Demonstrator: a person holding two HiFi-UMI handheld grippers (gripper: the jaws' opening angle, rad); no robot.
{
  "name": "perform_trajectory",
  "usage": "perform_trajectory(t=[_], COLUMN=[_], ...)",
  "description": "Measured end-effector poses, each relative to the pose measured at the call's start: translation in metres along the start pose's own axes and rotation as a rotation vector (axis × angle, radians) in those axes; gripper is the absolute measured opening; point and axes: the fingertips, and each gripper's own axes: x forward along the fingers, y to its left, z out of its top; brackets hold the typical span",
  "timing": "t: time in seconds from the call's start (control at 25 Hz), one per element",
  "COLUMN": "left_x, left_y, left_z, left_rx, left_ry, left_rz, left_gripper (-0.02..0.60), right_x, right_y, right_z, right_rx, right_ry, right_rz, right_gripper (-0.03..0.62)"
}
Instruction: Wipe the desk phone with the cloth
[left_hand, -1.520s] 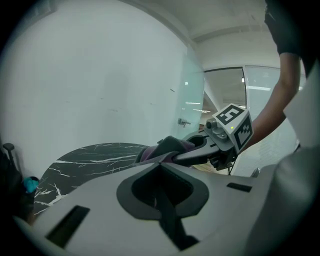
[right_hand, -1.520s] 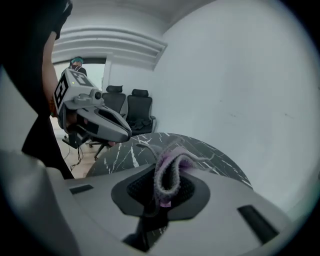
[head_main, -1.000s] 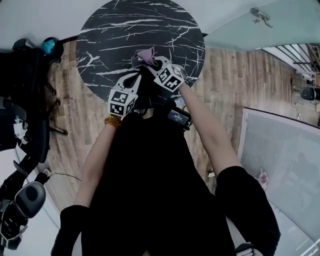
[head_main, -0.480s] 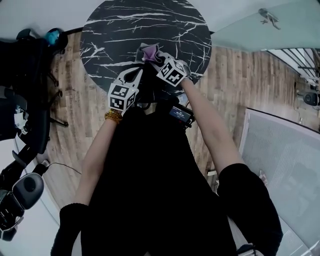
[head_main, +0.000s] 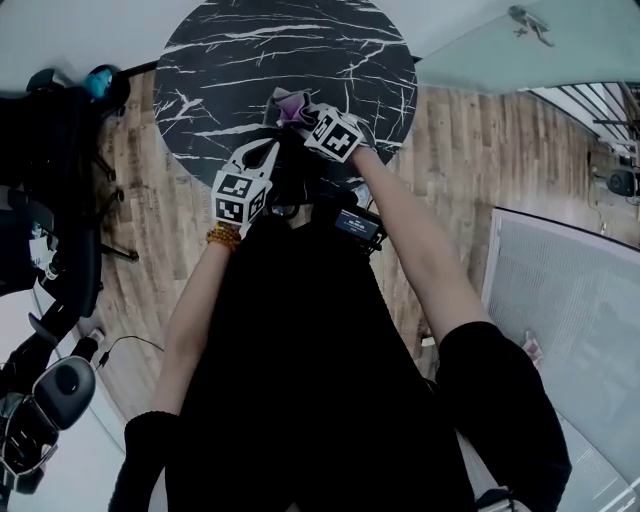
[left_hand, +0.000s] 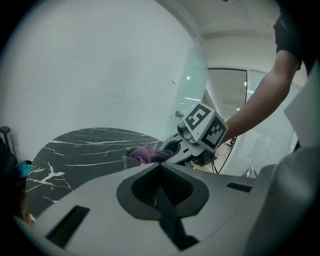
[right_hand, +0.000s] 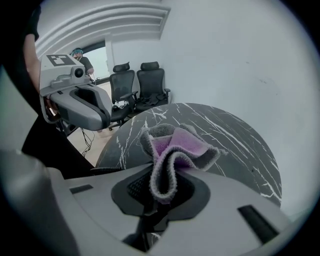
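Round marble table (head_main: 250, 60), wood floor (head_main: 460, 160).
Right gripper (right_hand: 159, 192) is pinching the cloth (right_hand: 175, 147); left gripper (left_hand: 159, 172) is hovering, jaws together.

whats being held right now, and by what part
The right hand-held gripper pinches the cloth by a bunched fold; the left hand-held gripper is shut and empty.

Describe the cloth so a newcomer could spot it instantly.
Find the round black marble table with white veins. Over its near edge, the right gripper pinches a bunched cloth: grey outside, purple inside, the only soft, coloured thing there.
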Motion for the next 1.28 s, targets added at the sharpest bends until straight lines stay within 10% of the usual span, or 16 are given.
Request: perform_trajectory(t=[1.28], left_x=[0.010], left_y=[0.006], left_z=[-0.004], left_rx=[0.020], left_ry=[0.030], left_rz=[-0.020], left_gripper=[0.012], right_x=[0.014], right_y=[0.034], right_z=[-0.008], right_rx=[0.058], right_ry=[0.100], right_rz=[0.054], right_gripper=[0.055])
